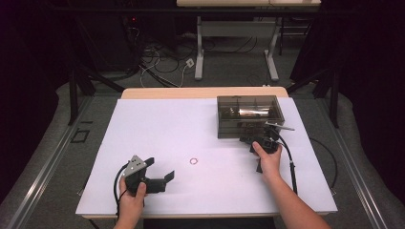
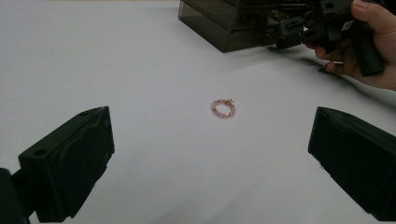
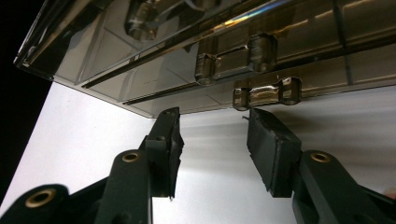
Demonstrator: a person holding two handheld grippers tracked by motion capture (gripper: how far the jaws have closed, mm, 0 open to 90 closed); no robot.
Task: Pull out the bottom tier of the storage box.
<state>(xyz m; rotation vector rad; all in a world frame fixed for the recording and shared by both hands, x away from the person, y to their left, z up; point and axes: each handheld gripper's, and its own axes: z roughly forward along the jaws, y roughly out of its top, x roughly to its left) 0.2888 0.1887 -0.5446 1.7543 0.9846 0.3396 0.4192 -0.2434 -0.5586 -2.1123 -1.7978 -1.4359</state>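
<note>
While your right claw [image 1: 258,141] sits up against the front of the smoky drawer box [image 1: 248,116], its jaws stand released, spread to either side of the lower drawer's handle [image 3: 267,92] without touching it. That placement looks meant for gripping the handle and drawing the drawer out. Your left claw [image 1: 160,169] rests low on the bench [image 1: 157,124], also released and grasping nothing, its jaws aimed at the small pink bead ring [image 2: 223,108]. The ring lies alone on the bare white surface between your hands, well apart from the box. Probably it waits there until a drawer stands ready to receive it.
</note>
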